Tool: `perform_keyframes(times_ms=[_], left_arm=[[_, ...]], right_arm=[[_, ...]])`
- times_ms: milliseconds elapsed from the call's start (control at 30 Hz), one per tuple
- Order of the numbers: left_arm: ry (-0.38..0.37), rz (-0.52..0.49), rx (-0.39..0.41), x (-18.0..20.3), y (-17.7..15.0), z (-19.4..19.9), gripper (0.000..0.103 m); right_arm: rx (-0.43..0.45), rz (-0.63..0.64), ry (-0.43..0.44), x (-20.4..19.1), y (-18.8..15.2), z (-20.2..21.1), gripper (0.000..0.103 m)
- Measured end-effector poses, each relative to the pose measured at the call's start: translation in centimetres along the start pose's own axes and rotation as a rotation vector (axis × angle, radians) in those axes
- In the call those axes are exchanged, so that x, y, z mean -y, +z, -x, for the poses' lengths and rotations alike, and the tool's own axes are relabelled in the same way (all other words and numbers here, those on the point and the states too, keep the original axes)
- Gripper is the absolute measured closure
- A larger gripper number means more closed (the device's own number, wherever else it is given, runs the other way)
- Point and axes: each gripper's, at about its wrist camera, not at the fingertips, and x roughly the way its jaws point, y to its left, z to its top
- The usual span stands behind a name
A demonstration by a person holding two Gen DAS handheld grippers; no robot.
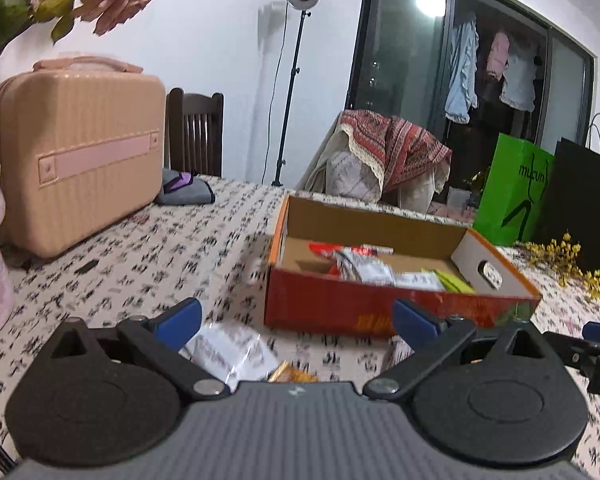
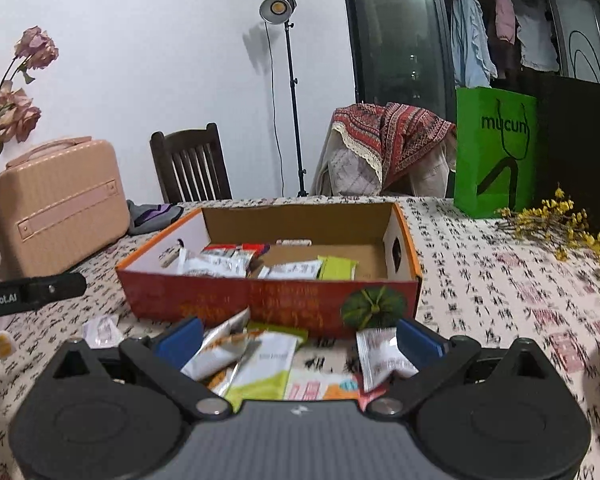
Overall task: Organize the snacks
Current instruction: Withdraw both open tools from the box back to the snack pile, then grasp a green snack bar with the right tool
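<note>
Now, snack packets (image 2: 260,364): light, crinkly, slippery; pinch a sealed edge.
Box (image 2: 268,300): partly filled, mid-surface.
Left gripper (image 1: 296,320), right gripper (image 2: 300,340): fingers spread, empty.

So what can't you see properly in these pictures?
- Right wrist view: the loose snack packets are partly covered by the right tool.
- Left wrist view: the box's printing is blurred.
- Both views: wrapper writing inside the box is too small to read.
</note>
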Motion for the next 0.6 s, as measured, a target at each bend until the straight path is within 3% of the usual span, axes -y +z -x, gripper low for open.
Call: perform_keyframes(times_ms=[600], left_arm=[[0.024,0.007,-0.031,-2.1,-2.3,2.4,0.000]], right_arm=[[-0.084,-0.006,-0.015,-0.3,-3.2,0.8,0.000]])
